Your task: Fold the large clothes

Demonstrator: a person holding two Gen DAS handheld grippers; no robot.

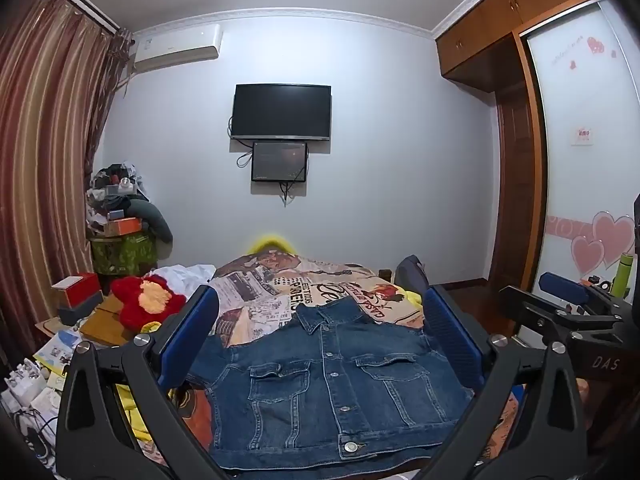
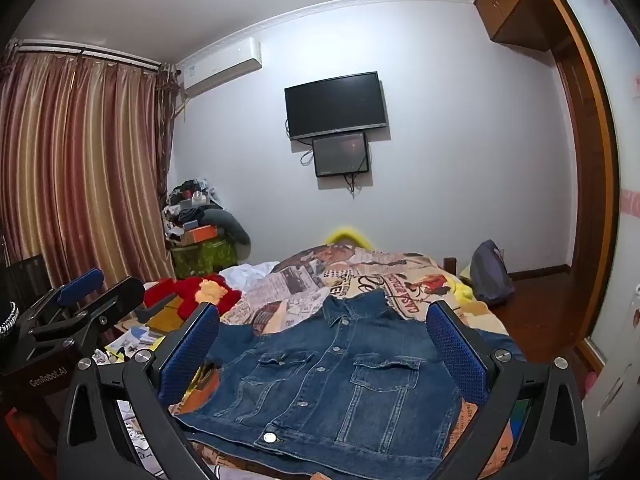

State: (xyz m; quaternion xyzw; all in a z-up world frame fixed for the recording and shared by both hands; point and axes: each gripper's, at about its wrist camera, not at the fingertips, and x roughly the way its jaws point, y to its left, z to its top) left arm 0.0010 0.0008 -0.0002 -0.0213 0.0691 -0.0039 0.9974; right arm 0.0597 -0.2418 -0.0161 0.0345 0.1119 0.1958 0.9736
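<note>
We hold our left gripper [image 1: 320, 320] with its blue pads spread wide and nothing between them, raised above the near hem of the denim jacket [image 1: 332, 384]. Our right gripper [image 2: 322, 334] is just as wide and just as empty, hanging over the same garment from slightly to the right. Each tool shows in the other's camera: the right one sits at the right edge of the left wrist view, the left one at the left edge of the right wrist view, so we carry them side by side, near each other and clear of the cloth.

The jacket lies front up on the printed bedspread [image 1: 320, 284], buttoned down the middle, collar pointing away from us toward the wall, both chest pockets showing. The body looks spread flat. One sleeve seems to trail out on the left side; the other we cannot make out clearly.

We judge that folding has not started on this piece: no side is turned in and the hem is not brought up to the collar. Laying it out looks finished. Left to do, as we see it, are gripping an edge, tucking the sleeves across, and doubling the body.

Beyond the bed, a red plush toy [image 1: 146, 306] and a cluttered side table sit to the left, well apart from the jacket.
</note>
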